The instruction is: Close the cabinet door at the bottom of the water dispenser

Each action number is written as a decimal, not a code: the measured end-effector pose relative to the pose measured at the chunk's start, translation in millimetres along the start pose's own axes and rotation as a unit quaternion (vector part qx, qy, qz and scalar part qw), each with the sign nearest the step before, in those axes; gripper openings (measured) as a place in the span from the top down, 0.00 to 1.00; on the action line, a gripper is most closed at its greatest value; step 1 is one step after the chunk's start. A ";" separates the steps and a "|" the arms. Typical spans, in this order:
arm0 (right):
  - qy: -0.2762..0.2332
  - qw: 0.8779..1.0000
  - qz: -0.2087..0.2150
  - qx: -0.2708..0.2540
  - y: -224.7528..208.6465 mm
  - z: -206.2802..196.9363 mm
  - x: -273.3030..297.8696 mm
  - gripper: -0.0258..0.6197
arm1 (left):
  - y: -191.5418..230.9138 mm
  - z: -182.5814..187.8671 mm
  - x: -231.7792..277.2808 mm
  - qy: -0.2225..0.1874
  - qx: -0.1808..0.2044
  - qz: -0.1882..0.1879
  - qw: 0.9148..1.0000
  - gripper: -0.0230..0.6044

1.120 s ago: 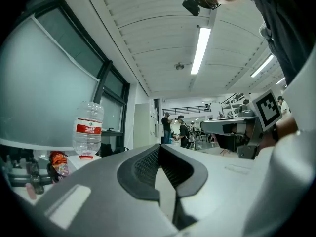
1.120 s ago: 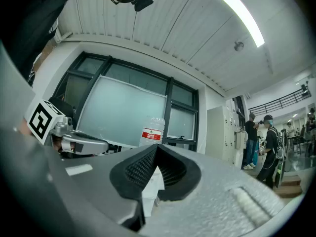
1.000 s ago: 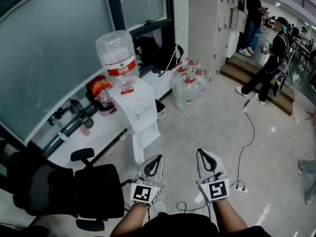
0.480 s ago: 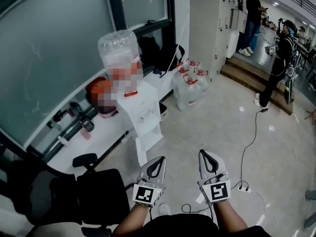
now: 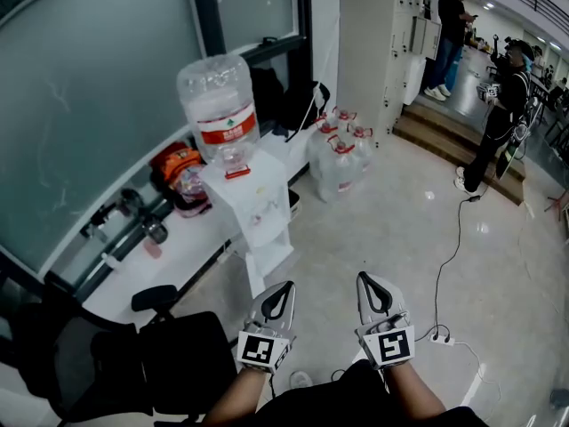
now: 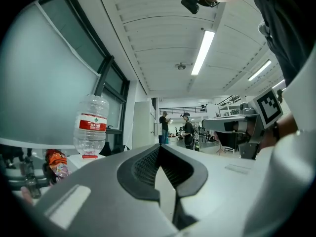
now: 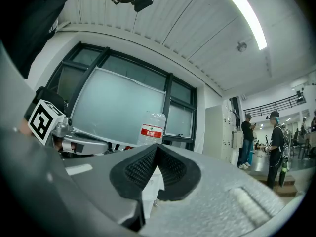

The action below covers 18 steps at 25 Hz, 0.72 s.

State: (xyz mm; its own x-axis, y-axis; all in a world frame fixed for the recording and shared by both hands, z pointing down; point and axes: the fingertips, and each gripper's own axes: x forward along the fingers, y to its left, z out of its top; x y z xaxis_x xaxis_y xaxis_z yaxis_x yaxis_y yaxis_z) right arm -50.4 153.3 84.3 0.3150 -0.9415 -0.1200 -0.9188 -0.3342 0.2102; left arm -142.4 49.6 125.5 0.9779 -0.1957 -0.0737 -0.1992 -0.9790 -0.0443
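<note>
Facing dispenser, left tool, right tool closed

No word or number can be read. The big water bottle, ahead and to the left of the left gripper, wears a red label with white print and a small green mark, too small to make out. The marker cube on that gripper, like the one on the right gripper, shows only black-and-white squares, no letters.
</note>
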 end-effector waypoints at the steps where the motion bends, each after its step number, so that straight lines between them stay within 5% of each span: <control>1: 0.002 1.000 0.001 0.001 -0.7 -2.1 2.4 0.96 | 0.4 -1.0 1.8 0.001 0.000 0.000 1.000 0.93; 10: -0.001 0.999 0.023 0.040 -26.4 -25.8 43.3 0.96 | 13.8 -15.2 37.2 0.015 0.000 0.025 1.000 0.93; 18: -0.007 0.996 0.088 0.012 -76.9 -42.5 97.7 0.96 | 25.1 -22.9 103.8 0.026 0.003 0.076 0.997 0.93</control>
State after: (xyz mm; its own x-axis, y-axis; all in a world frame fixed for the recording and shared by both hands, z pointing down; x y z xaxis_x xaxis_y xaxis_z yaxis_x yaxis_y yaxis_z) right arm 61.1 85.2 97.6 0.1461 -0.9844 -0.0975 -0.9647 -0.1637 0.2064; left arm -44.5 3.4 139.6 0.9385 -0.3440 -0.0284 -0.3450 -0.9376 -0.0434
